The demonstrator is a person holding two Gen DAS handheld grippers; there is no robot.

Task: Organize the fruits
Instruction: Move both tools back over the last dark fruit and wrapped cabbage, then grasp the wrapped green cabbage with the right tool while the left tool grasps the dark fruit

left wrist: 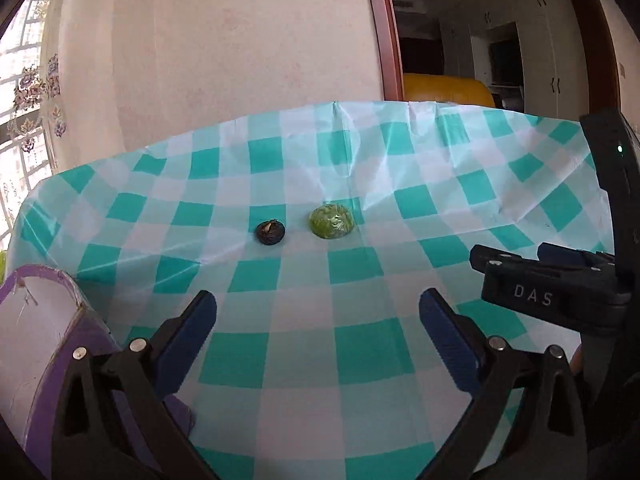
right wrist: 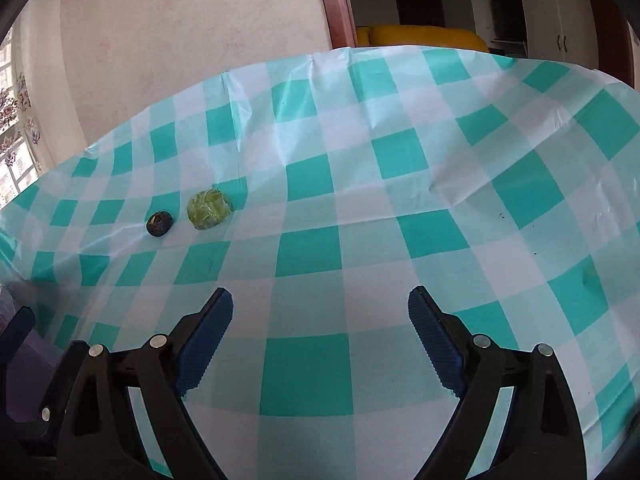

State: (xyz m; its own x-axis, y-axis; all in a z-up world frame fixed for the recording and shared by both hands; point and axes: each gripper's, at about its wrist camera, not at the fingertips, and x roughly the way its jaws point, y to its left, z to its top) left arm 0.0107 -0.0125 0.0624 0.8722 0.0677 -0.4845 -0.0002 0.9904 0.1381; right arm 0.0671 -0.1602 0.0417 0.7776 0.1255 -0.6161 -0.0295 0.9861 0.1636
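Note:
A small dark round fruit [left wrist: 271, 232] with a short stem and a green wrinkled fruit [left wrist: 331, 221] lie side by side, apart, near the middle of the checked tablecloth [left wrist: 360, 356]. Both also show in the right wrist view, the dark fruit [right wrist: 159, 223] left of the green fruit [right wrist: 209, 209]. My left gripper [left wrist: 318, 312] is open and empty, well short of the fruits. My right gripper [right wrist: 320, 308] is open and empty, with the fruits far ahead to its left. The right gripper's body [left wrist: 548, 288] shows at the right in the left wrist view.
A purple-rimmed white container [left wrist: 36, 344] sits at the near left, beside my left gripper. The table's far edge [left wrist: 360, 106] meets a pink wall, with a doorway and a yellow seat [left wrist: 448, 88] behind. A window is at far left.

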